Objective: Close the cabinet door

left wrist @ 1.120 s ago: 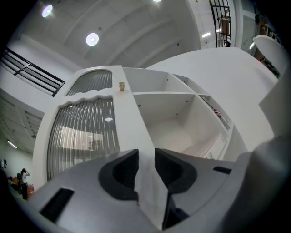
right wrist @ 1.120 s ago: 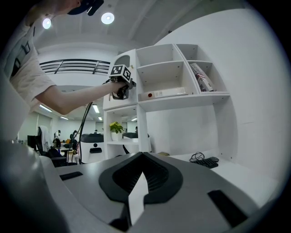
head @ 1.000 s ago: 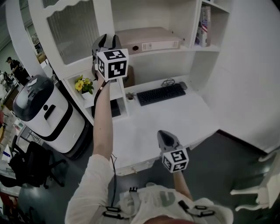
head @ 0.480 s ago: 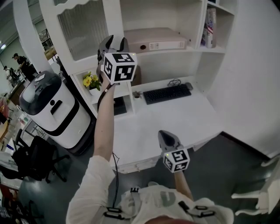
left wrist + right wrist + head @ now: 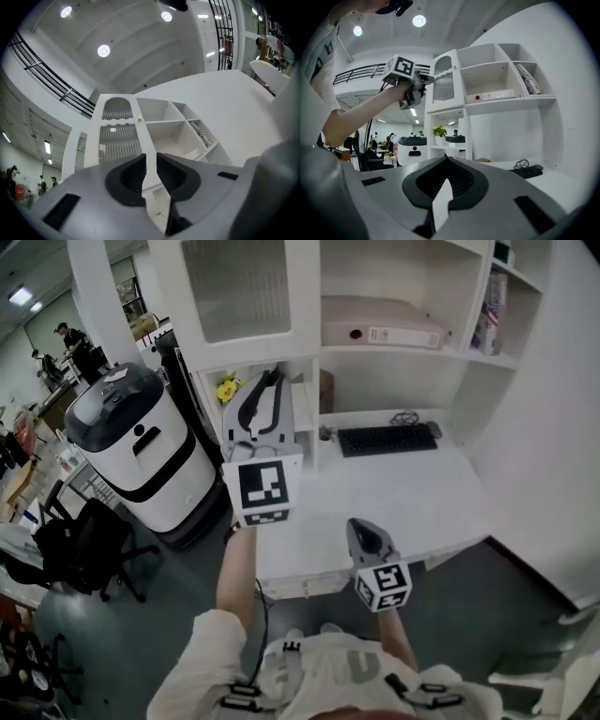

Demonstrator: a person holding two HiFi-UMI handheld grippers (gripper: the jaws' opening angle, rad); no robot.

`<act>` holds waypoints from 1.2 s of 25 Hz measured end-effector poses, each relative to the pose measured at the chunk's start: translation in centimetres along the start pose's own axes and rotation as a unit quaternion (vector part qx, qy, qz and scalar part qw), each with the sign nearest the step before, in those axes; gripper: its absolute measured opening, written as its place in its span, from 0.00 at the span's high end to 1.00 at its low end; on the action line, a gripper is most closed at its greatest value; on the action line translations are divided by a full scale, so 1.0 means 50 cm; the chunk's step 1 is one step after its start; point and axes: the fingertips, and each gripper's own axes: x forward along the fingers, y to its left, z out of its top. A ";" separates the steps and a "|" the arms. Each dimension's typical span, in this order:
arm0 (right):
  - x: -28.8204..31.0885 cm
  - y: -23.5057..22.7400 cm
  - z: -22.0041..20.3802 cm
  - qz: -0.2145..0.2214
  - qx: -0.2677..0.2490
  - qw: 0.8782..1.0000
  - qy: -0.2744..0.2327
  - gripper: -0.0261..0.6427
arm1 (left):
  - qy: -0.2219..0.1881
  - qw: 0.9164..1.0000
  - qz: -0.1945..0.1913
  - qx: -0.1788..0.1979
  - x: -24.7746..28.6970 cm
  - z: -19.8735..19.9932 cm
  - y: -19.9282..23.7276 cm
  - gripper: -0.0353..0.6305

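Observation:
The cabinet door [image 5: 234,296], white with a ribbed glass pane, looks flush with the cabinet front at the upper left. The left gripper view shows its pane [image 5: 119,140] and small knob [image 5: 139,119]. My left gripper [image 5: 265,381] hangs below and in front of the door, clear of it. Its jaws have just been closing and stand a narrow gap apart with nothing between them [image 5: 151,161]. It also shows in the right gripper view [image 5: 423,82]. My right gripper [image 5: 354,523] is low over the desk's front edge, its tips meeting on nothing [image 5: 444,157].
A white desk [image 5: 412,484] carries a black keyboard [image 5: 386,440]. A box file [image 5: 380,324] lies on the shelf, books [image 5: 487,306] stand at the right, and yellow flowers [image 5: 228,388] sit in a niche. A white-and-black machine [image 5: 141,446] and an office chair [image 5: 84,540] stand at the left.
My left gripper has come away from the door's lower corner, back toward me and lower. The right gripper has hardly shifted.

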 end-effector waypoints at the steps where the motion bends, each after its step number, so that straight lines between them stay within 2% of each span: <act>1: 0.003 0.010 0.001 0.004 -0.002 1.000 -0.002 0.95 | -0.003 1.000 0.004 -0.007 -0.038 -0.010 0.008 0.85; 3: 0.008 0.036 0.007 0.017 -0.011 1.000 -0.002 0.95 | -0.012 0.999 0.020 -0.045 -0.112 -0.026 0.027 0.87; 5: 0.015 0.062 0.013 0.033 -0.019 0.999 -0.002 0.95 | -0.002 0.997 0.032 -0.077 -0.179 -0.052 0.046 0.88; 8: 0.033 0.091 0.020 0.047 -0.028 0.998 -0.010 0.96 | 0.022 0.994 0.061 -0.091 -0.257 -0.101 0.074 0.90; 11: 0.048 0.123 0.021 0.061 -0.038 0.997 -0.013 0.96 | 0.041 0.987 0.104 -0.114 -0.325 -0.155 0.099 0.92; 15: 0.061 0.167 0.024 0.079 -0.045 0.996 -0.007 0.95 | 0.097 0.979 0.135 -0.115 -0.407 -0.242 0.102 0.94; 17: 0.065 0.184 0.029 0.084 -0.043 0.996 -0.006 0.95 | 0.119 0.973 0.146 -0.134 -0.445 -0.291 0.093 0.94; 19: 0.067 0.191 0.031 0.086 -0.045 0.995 -0.011 0.95 | 0.148 0.967 0.146 -0.148 -0.472 -0.352 0.078 0.94; 23: 0.069 0.199 0.032 0.085 -0.051 0.995 -0.012 0.96 | 0.199 0.958 0.139 -0.151 -0.509 -0.439 0.048 0.94; 27: 0.070 0.204 0.030 0.085 -0.057 0.995 -0.010 0.96 | 0.227 0.956 0.123 -0.139 -0.530 -0.474 0.011 0.94; 30: 0.067 0.201 0.027 0.083 -0.056 0.995 -0.008 0.96 | 0.231 0.956 0.114 -0.141 -0.531 -0.476 -0.004 0.94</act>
